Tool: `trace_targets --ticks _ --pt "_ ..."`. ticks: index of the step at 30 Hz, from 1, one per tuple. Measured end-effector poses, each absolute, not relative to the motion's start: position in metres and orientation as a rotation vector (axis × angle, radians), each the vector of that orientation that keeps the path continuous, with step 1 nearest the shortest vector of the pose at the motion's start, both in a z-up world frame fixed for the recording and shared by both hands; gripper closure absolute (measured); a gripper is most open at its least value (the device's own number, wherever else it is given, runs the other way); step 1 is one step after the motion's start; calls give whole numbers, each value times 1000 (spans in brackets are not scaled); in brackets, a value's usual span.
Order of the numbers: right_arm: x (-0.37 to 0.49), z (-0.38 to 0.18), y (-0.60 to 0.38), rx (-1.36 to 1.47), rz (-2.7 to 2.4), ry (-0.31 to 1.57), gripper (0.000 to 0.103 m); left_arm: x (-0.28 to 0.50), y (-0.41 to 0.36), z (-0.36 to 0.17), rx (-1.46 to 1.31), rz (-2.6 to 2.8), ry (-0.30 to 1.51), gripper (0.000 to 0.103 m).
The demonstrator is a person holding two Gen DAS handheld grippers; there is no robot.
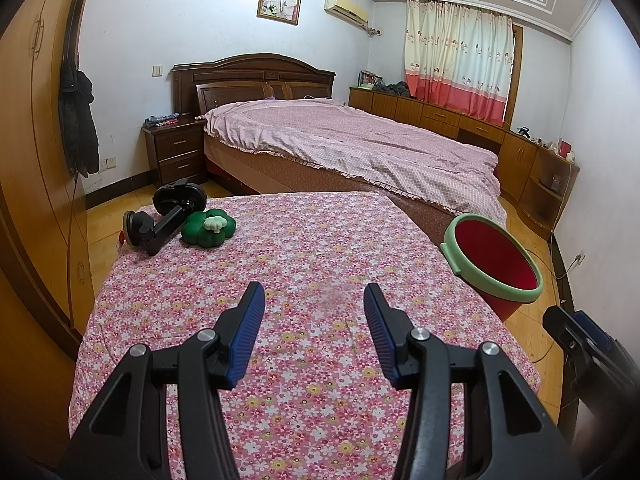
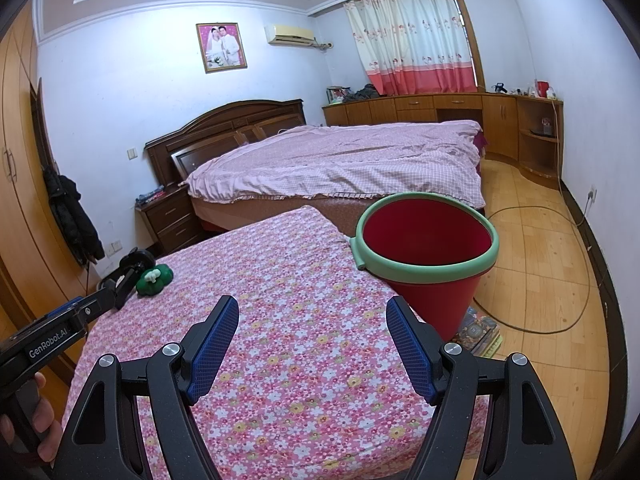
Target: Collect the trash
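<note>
A table under a pink flowered cloth (image 1: 304,264) (image 2: 288,280) lies ahead of both grippers. At its far left corner rest a green flower-shaped toy with a white top (image 1: 209,227) (image 2: 154,279) and a black suction-cup mount (image 1: 168,216) (image 2: 130,270). A red bin with a green rim (image 1: 494,262) (image 2: 428,240) stands off the table's right edge. My left gripper (image 1: 314,300) hovers open over the cloth, nothing between its blue pads. My right gripper (image 2: 312,312) is open too, wider, with nothing in it, the bin just beyond its right finger.
A bed with a pink cover (image 1: 360,144) (image 2: 340,156) stands behind the table. A wooden wardrobe (image 1: 36,140) lines the left, low cabinets (image 2: 440,108) the far wall. A cable (image 2: 560,280) loops on the wooden floor, and a stack of books (image 2: 478,330) lies beneath the bin.
</note>
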State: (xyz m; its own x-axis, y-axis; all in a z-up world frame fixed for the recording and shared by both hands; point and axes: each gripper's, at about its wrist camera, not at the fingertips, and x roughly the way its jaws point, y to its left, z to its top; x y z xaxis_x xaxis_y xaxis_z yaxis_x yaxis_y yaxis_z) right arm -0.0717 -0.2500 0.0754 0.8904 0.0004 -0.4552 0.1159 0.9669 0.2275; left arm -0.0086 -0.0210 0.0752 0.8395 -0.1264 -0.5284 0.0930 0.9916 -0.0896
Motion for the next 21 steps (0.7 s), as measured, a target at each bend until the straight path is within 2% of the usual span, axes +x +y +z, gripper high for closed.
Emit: trace_targets --ticks 21 --pt "-73 75 -253 252 -61 462 26 -8 -21 77 -58 -115 559 51"
